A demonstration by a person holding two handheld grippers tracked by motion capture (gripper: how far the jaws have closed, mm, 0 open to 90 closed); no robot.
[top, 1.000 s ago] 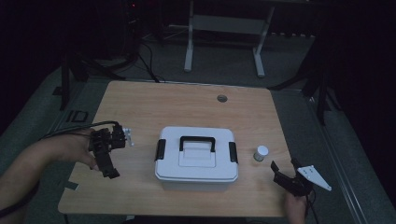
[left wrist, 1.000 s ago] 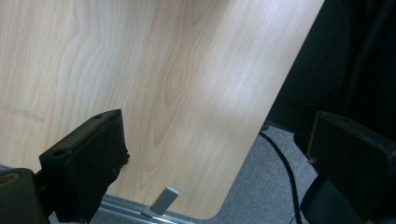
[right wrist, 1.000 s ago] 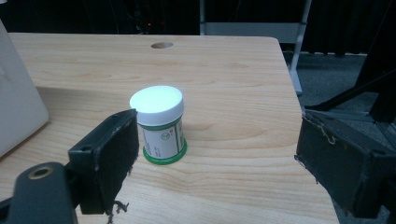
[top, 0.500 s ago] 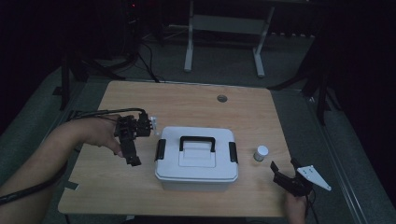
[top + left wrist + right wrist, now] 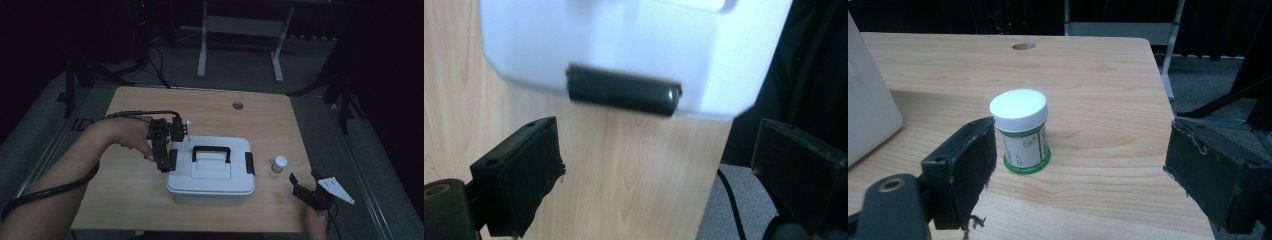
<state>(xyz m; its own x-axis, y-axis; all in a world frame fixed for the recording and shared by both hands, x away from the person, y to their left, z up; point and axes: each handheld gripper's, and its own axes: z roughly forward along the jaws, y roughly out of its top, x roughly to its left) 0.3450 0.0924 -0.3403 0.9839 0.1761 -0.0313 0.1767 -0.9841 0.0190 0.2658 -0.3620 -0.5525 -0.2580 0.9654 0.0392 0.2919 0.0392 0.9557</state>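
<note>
A white plastic box [image 5: 210, 175] with a black handle [image 5: 211, 151] sits mid-table. My left gripper [image 5: 166, 161] is at the box's left end, beside the black side latch [image 5: 173, 159]. In the left gripper view that latch [image 5: 624, 92] lies just ahead of the open left gripper [image 5: 659, 165], with nothing between the jaws. A small white-capped jar [image 5: 279, 163] stands right of the box. My right gripper [image 5: 305, 177] stays open near the front right corner, a short way behind the jar [image 5: 1020, 130], which stands ahead of the left jaw in the right gripper [image 5: 1080, 165] view.
A round cable hole [image 5: 237, 105] is at the back of the wooden table [image 5: 150, 210]. The table's right edge [image 5: 1160, 80] is close to the jar. A white desk frame [image 5: 240, 25] stands on the floor beyond.
My left gripper has travelled right from the table's left side up to the box's left latch. The right gripper, box and jar have stayed put.
</note>
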